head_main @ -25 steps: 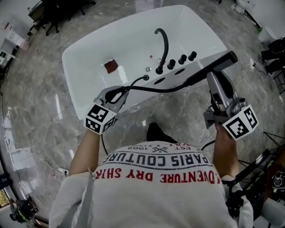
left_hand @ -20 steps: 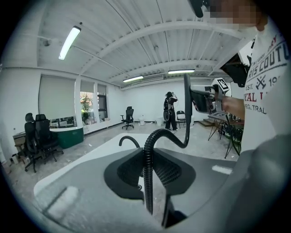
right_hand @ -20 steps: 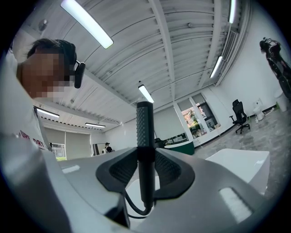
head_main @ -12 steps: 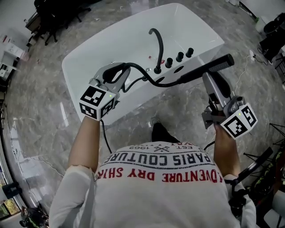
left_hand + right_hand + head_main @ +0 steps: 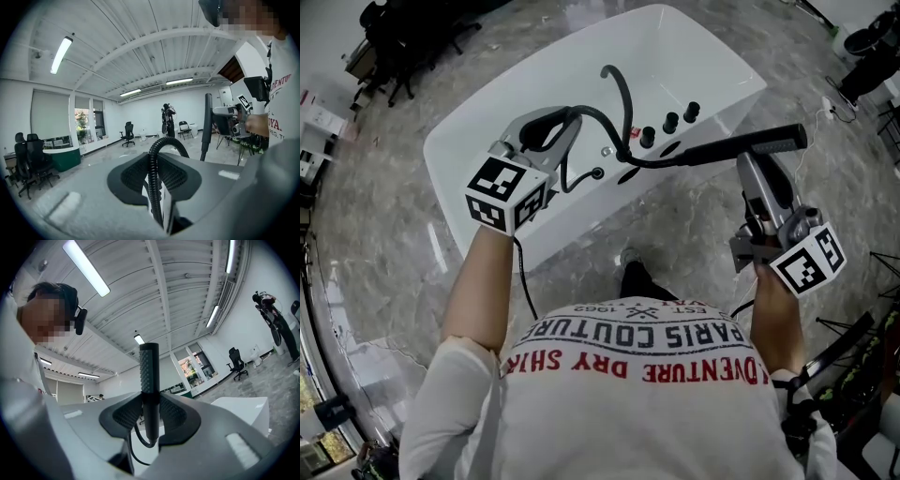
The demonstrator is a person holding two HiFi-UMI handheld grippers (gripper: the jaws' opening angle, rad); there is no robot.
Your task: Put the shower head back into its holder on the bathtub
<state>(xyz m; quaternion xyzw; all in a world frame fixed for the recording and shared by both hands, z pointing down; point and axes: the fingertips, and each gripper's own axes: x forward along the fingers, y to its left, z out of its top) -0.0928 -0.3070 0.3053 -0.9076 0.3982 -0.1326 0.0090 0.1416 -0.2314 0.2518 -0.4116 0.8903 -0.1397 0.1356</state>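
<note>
Counts: one white bathtub [image 5: 694,37], one curved black spout [image 5: 619,89], three black knobs [image 5: 670,122] in a row on the near rim. One shower head [image 5: 759,143], one hose [image 5: 600,120]. Two tongs, one in each of the person's hands. Floor [image 5: 384,216] is grey, marble-look.

Shower head: a slim black stick with a straight barrel. The right gripper view shows a dotted, knurled surface along its upper length [image 5: 149,380]. The black ribbed hose leaves its lower end, loops past the knobs and runs up to the left tongs.

Position: the shower head is in the air, lying about level. It sits just outside the tub's near rim, to the right of the knobs, and touches no part of the tub.

Right tongs [image 5: 748,157]: clamped on the shower head's barrel, pads pressing from both sides.

Left tongs [image 5: 565,122]: drawn in narrow, pinching the hose [image 5: 153,178] and raised above the tub.

Writing: the person's white shirt [image 5: 637,375] reads "PARIS COUTURE" and "EST 1962". Below that, in red, is "…DVENTURE DRY SHIR…", cut off at both ends.
</note>
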